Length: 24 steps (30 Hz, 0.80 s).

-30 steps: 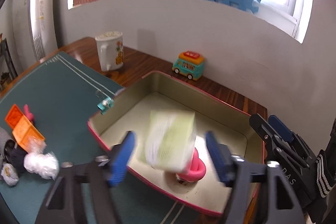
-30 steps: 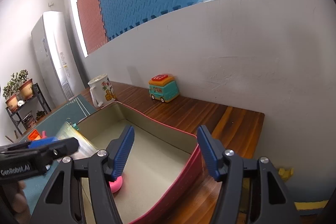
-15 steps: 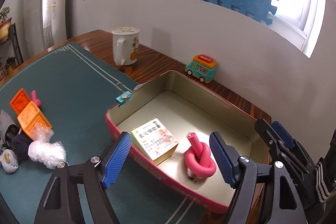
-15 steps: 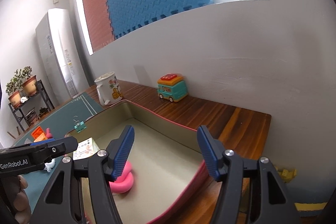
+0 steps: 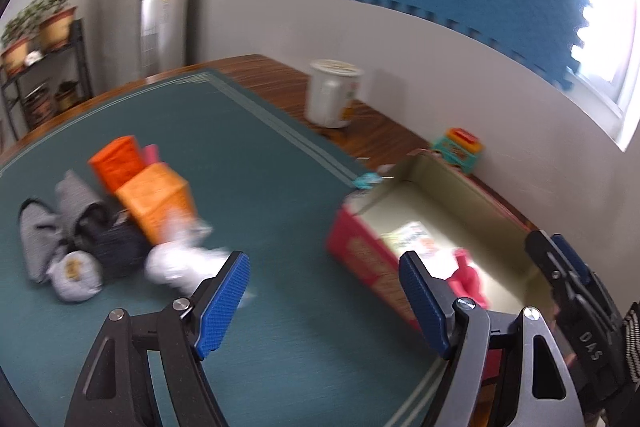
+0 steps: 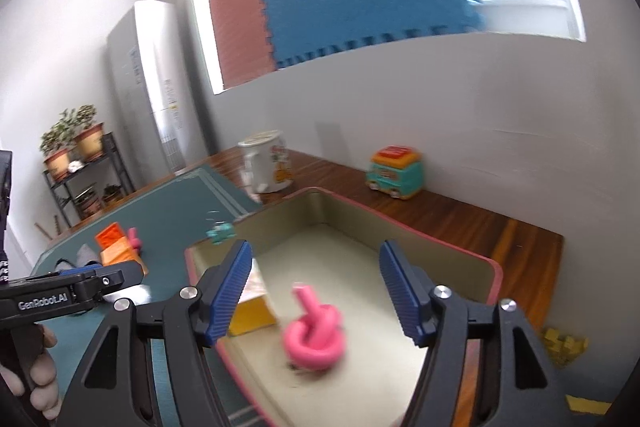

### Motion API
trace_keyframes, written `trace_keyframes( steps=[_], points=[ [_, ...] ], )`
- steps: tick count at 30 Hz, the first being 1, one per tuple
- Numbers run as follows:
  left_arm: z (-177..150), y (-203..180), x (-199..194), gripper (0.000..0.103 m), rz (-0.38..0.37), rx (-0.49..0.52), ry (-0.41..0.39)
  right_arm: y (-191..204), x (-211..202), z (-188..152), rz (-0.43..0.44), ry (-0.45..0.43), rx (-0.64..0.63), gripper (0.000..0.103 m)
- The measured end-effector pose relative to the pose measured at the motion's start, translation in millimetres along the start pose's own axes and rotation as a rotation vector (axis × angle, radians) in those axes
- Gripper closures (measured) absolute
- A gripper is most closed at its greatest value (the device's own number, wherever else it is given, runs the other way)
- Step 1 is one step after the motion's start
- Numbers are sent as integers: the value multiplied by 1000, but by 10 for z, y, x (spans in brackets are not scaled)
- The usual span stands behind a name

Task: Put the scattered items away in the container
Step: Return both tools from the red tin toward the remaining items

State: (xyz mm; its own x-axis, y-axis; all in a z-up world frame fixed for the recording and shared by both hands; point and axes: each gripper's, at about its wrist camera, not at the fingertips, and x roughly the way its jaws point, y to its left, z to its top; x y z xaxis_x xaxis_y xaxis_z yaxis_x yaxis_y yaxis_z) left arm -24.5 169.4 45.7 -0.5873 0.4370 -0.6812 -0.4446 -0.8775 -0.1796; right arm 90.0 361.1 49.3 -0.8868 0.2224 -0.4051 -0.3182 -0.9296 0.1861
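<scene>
On the desk, the left gripper gapes wide and empty near the heap at frame left; its crinkly white bag could slip. The right gripper, equally wide, hovers over the container.

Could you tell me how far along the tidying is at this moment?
Done: a small box and a pink knotted toy lie in the tin. In hand: nothing; left gripper and right gripper are open. Left: orange blocks, socks and white wrapping on the mat.

Count of the things by kind

One container, one pink knot, one small box, two orange blocks, one mug, one toy van.
</scene>
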Motion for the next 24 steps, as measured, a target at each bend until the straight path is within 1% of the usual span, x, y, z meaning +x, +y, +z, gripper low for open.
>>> trace_keyframes(
  steps=[4,9,12,15,18,20,24],
  points=[
    [-10,474,-115,24,67,-64,-13,294,13,10,60,-1,-49,30],
    [-65,1178,-258,24,186,-179,-16,633,50,13,134,3,-99,27],
    [-146,1506,-320,24,228,-239,-13,856,96,14,184,14,-139,24],
    [-197,1703,-331,24,260,-272,-6,1056,231,-14,225,61,-181,23],
    [-230,1831,-294,24,282,-283,6,1167,340,-49,259,104,-191,23],
    [-235,1848,-216,24,287,-263,28,1242,393,-69,274,122,-198,23],
    [-235,1805,0,24,305,-185,70,1373,464,-75,297,132,-220,23]
  ],
)
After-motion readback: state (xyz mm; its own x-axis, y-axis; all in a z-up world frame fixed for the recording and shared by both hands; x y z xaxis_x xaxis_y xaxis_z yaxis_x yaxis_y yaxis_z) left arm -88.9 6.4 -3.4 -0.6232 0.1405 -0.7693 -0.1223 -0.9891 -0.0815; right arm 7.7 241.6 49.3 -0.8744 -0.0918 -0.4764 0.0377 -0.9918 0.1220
